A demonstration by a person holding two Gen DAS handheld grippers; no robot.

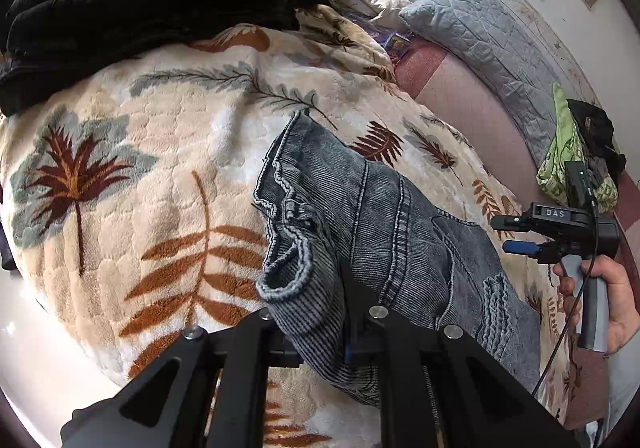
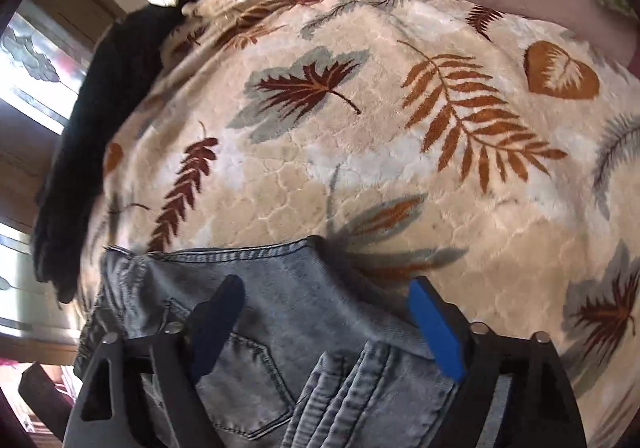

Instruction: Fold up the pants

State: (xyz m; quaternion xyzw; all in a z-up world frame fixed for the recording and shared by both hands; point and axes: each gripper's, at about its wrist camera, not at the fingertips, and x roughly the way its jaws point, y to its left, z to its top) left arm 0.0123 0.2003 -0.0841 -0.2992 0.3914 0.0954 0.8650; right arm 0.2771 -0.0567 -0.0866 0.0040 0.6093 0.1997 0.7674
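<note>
Grey-blue jeans (image 1: 384, 232) lie bunched on a cream leaf-print blanket (image 1: 168, 151). My left gripper (image 1: 320, 332) is shut on a fold of the jeans near the waistband, and the cloth drapes over its fingers. My right gripper (image 1: 516, 236) shows at the right in the left wrist view, held by a hand just beyond the jeans' edge. In the right wrist view the right gripper (image 2: 324, 308) is open, its blue pads (image 2: 436, 332) spread either side of the jeans (image 2: 288, 328), above a back pocket. The blanket (image 2: 400, 151) lies beyond.
A black garment (image 1: 132, 19) lies piled at the blanket's far left; it also shows in the right wrist view (image 2: 92, 143). A grey quilted pillow (image 1: 492, 43) and a green cloth (image 1: 568, 151) lie along the wall. A pink sheet (image 1: 472, 107) shows beside the blanket.
</note>
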